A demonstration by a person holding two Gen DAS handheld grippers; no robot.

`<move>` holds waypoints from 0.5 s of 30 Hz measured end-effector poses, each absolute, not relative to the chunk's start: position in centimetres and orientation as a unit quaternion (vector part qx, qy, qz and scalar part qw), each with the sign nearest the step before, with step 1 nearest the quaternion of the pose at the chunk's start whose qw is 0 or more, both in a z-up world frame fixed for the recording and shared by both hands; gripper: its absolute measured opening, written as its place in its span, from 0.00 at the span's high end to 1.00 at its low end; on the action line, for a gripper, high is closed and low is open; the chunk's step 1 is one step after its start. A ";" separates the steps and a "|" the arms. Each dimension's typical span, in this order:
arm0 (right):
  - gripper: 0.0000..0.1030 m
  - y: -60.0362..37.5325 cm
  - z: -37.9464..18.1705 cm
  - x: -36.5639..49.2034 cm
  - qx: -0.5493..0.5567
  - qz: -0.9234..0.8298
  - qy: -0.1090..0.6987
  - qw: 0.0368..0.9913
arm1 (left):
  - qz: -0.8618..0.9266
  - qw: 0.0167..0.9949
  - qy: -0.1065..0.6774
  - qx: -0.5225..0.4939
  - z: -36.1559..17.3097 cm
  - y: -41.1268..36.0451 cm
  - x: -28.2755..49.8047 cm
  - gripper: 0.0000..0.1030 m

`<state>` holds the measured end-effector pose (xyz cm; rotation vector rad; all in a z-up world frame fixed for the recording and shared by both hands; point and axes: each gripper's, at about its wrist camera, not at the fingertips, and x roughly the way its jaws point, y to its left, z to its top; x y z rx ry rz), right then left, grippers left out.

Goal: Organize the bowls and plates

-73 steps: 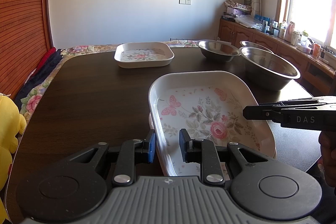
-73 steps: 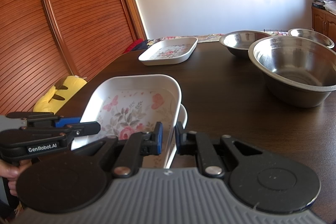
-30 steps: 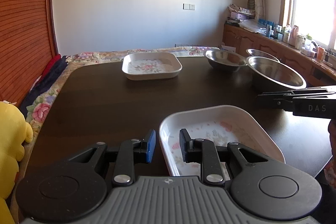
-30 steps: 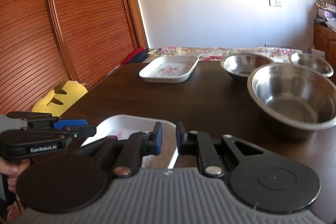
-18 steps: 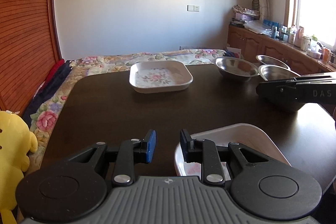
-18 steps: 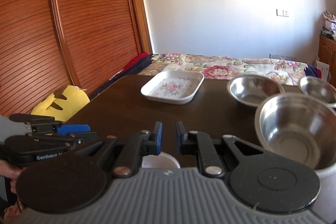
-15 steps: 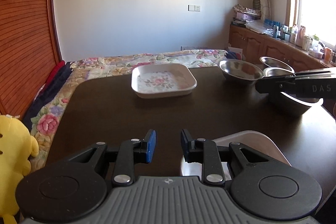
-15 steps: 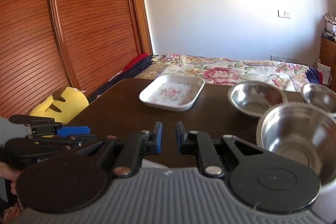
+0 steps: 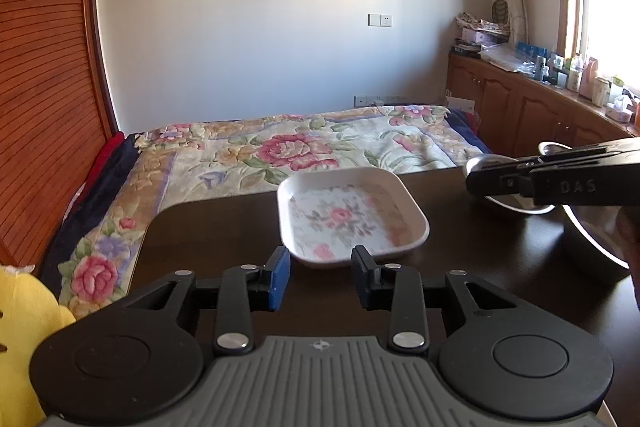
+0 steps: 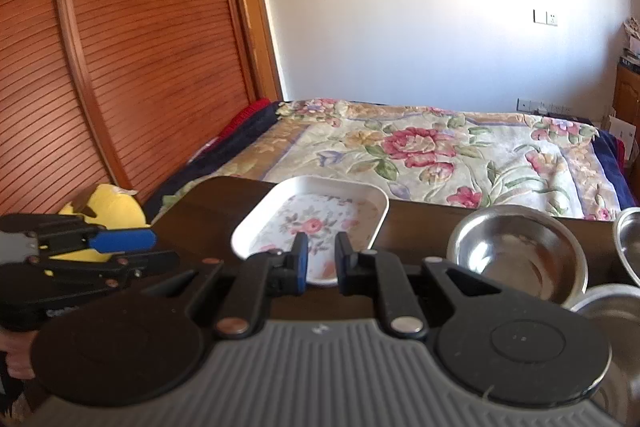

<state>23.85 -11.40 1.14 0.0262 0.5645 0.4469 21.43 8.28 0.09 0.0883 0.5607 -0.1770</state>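
While floral plate [image 9: 352, 215] sits on bench [image 9: 208, 239] dead ahead, just past my left gripper [image 9: 321, 279], fingers opening, nothing between. Right gripper [image 10: 319, 263] near-closed, empty. Plate's long axis runs away from me; left nearer.

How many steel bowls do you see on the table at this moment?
3. One steel bowl stands right of the floral plate. A second is cut off at the right edge. A third sits nearest, partly behind the right gripper. Others may be hidden.

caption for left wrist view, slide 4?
Left gripper, jaws opening and empty, faces floral tray on dark table.
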 end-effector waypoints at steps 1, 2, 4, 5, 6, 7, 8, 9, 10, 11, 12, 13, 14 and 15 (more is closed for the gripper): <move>0.84 -11.2 1.0 24.4 0.013 0.216 0.279 0.936 | -0.087 0.956 0.276 0.044 0.1 8.4 21.8 0.62; 0.84 -11.1 0.9 24.7 0.013 0.214 0.281 0.935 | -0.088 0.956 0.276 0.044 0.1 8.5 22.3 0.60; 0.84 -10.8 0.5 25.4 0.013 0.211 0.285 0.935 | -0.088 0.956 0.277 0.043 0.0 8.8 23.2 0.59; 0.84 -10.7 0.4 25.7 0.013 0.209 0.287 0.935 | -0.088 0.956 0.278 0.041 -0.1 8.9 23.6 0.58; 0.84 -10.6 0.2 25.9 0.014 0.208 0.290 0.934 | -0.089 0.955 0.279 0.040 -0.1 9.0 24.0 0.56; 0.84 -10.5 0.0 26.2 0.014 0.207 0.292 0.934 | -0.090 0.955 0.279 0.038 -0.3 9.1 24.3 0.55; 0.84 -10.4 -0.1 26.4 0.014 0.205 0.294 0.933 | -0.091 0.955 0.280 0.037 -0.4 9.2 24.6 0.54; 0.81 -10.3 -0.3 26.6 0.013 0.203 0.296 0.933 | -0.091 0.955 0.281 0.035 -0.5 9.3 24.9 0.54; 0.78 -10.3 -0.3 26.9 0.014 0.202 0.298 0.933 | -0.091 0.954 0.282 0.033 -0.6 9.3 25.2 0.54; 0.77 -10.2 -0.4 27.2 0.015 0.201 0.299 0.933 | -0.091 0.954 0.283 0.031 -0.7 9.4 25.5 0.53; 0.77 -10.1 -0.5 27.4 0.015 0.200 0.301 0.932 | -0.091 0.954 0.284 0.029 -0.9 9.5 25.7 0.53; 0.77 -10.0 -0.6 27.6 0.014 0.199 0.303 0.932 | -0.092 0.954 0.284 0.028 -0.9 9.5 25.9 0.53; 0.77 -9.9 -0.7 27.7 0.013 0.199 0.304 0.932 | -0.092 0.954 0.284 0.026 -1.0 9.6 26.0 0.52; 0.77 -9.9 -0.8 27.8 0.012 0.198 0.305 0.931 | -0.093 0.954 0.285 0.025 -1.1 9.7 26.1 0.51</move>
